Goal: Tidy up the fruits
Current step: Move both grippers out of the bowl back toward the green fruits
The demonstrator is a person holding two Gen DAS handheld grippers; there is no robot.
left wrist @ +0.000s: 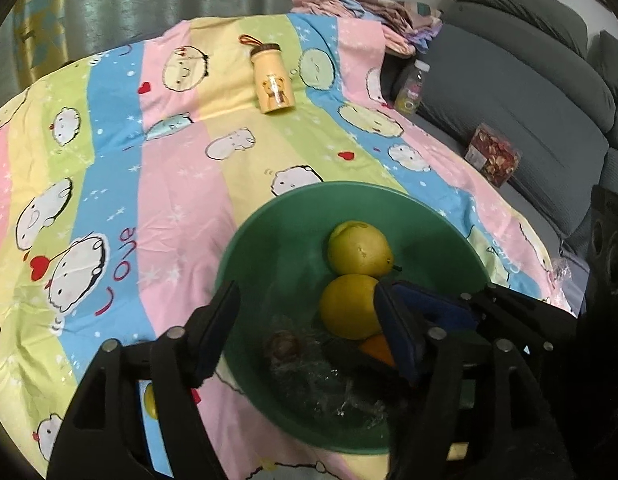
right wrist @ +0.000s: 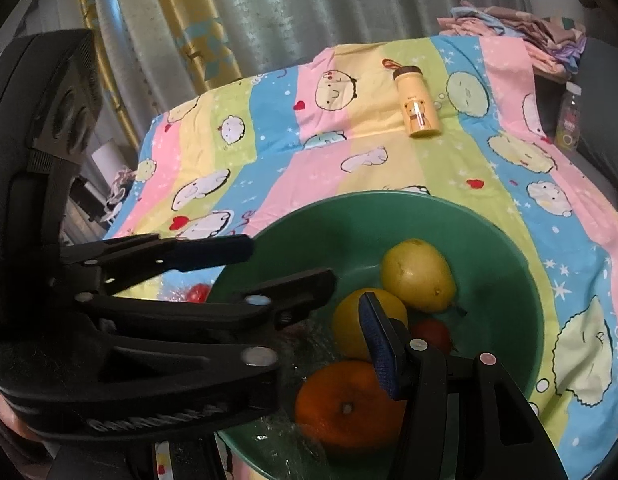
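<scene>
A green bowl [left wrist: 269, 216] [right wrist: 509, 248] stands on the striped cartoon cloth. It holds two yellow fruits [left wrist: 359, 248] [left wrist: 347, 306], an orange [right wrist: 341, 404], a red fruit [right wrist: 435, 332] and crinkled clear wrap around a brown item [left wrist: 285, 346]. My left gripper [left wrist: 305, 296] [right wrist: 289, 262] is open over the bowl's left side; the wrap lies loose between its fingers. My right gripper [right wrist: 325, 336] reaches in from the right, its blue-padded finger [right wrist: 379, 340] against the nearer yellow fruit and above the orange. Its other finger is hidden behind the left gripper. A wrapped red fruit [right wrist: 199, 292] lies outside the bowl.
A yellow bear-print bottle [left wrist: 271, 80] lies on the cloth's far side. To the right, a grey sofa [left wrist: 509, 100] carries a clear bottle [left wrist: 409, 88] and a red patterned box [left wrist: 493, 156]. Folded cloths [left wrist: 369, 12] are piled behind. A black speaker [left wrist: 609, 248] stands at right.
</scene>
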